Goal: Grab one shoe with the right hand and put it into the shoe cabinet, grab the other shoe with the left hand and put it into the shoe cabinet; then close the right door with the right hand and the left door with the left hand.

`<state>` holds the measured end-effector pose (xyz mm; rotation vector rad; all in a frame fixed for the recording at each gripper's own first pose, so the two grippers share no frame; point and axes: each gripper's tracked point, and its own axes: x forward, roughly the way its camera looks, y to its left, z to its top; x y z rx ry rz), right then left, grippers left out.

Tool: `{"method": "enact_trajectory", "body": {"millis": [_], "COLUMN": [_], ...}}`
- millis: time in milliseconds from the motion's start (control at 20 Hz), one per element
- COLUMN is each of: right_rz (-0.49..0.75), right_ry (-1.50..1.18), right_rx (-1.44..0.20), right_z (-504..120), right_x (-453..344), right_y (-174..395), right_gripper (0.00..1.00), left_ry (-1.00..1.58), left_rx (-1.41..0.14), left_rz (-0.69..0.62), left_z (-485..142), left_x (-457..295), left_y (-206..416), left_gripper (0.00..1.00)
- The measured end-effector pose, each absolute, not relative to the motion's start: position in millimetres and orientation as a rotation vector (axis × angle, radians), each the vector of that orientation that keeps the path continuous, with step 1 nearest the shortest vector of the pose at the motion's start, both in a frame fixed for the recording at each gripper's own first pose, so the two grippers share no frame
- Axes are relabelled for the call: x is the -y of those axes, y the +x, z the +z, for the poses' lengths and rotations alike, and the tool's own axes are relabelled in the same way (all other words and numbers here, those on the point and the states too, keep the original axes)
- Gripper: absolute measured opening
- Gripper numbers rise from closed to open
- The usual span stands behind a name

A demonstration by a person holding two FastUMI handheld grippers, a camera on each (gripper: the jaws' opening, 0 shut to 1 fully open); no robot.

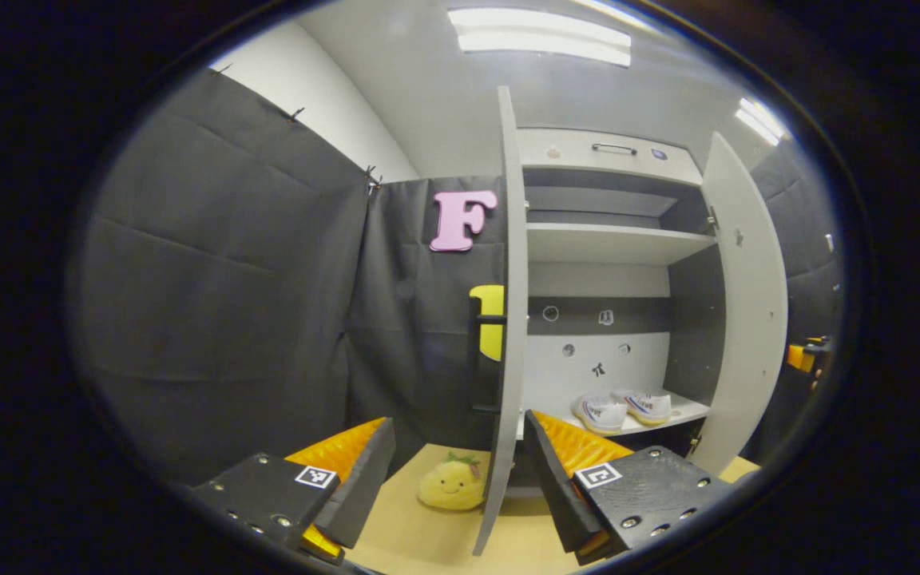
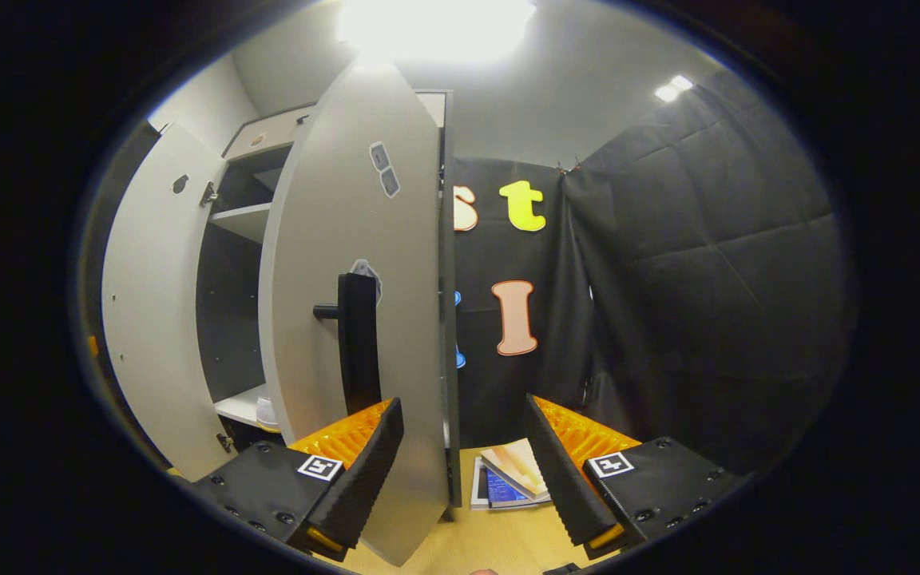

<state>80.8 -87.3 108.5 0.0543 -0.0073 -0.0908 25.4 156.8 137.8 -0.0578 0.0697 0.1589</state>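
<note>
Two white shoes [image 1: 600, 413] [image 1: 648, 406] sit side by side on the shoe cabinet's bottom shelf [image 1: 688, 414]. Both doors stand open. The left door [image 1: 510, 319] is edge-on, straight ahead of my left gripper [image 1: 460, 479], which is open and empty; the door's lower edge falls between its fingers. Its black handle [image 1: 485, 359] is on the outer face. My right gripper [image 2: 464, 471] is open and empty, close to the right door [image 2: 364, 239], whose black handle [image 2: 358, 343] rises just above the left finger [image 2: 352, 463]. A bit of white shoe [image 2: 267, 415] peeks past that door.
A yellow plush toy [image 1: 452, 485] lies on the wooden floor at the foot of the left door. Some booklets [image 2: 508, 479] lie on the floor beside the cabinet's right side. Empty upper shelves [image 1: 612, 239] fill the cabinet. Black cloth walls close in on both sides.
</note>
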Motion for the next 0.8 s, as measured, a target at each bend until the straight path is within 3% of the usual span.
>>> {"method": "enact_trajectory", "body": {"millis": [50,150,200,300,350,400,700,800], "right_rz": [-0.082,-0.054,-0.027,0.032,0.047,0.057,0.058,0.042], "right_ry": [0.052,0.043,0.037,0.019,0.020,0.023,0.026,0.029], "right_rx": [0.009,0.010,0.011,-0.002,-0.003,0.001,-0.002,-0.011], "right_z": [110,111,111,108,108,109,104,99], "right_x": [80,66,55,34,26,20,17,25], "right_y": [83,90,92,95,96,95,88,86], "right_gripper": [0.96,0.96,0.91,0.96,0.92,0.98,0.99,0.99], "left_ry": [-0.057,-0.055,-0.053,-0.045,-0.039,-0.032,-0.023,-0.027], "left_rx": [-0.075,-0.083,-0.087,-0.092,-0.092,-0.089,-0.088,-0.101], "left_rz": [0.170,0.192,0.203,0.224,0.233,0.241,0.275,0.266], "left_z": [135,133,131,130,131,133,135,128], "left_x": [-160,-173,-180,-194,-200,-206,-232,-228], "left_y": [26,26,26,30,35,40,82,99], "left_gripper": [0.96,0.96,0.96,0.96,0.96,0.92,0.89,0.92]}}
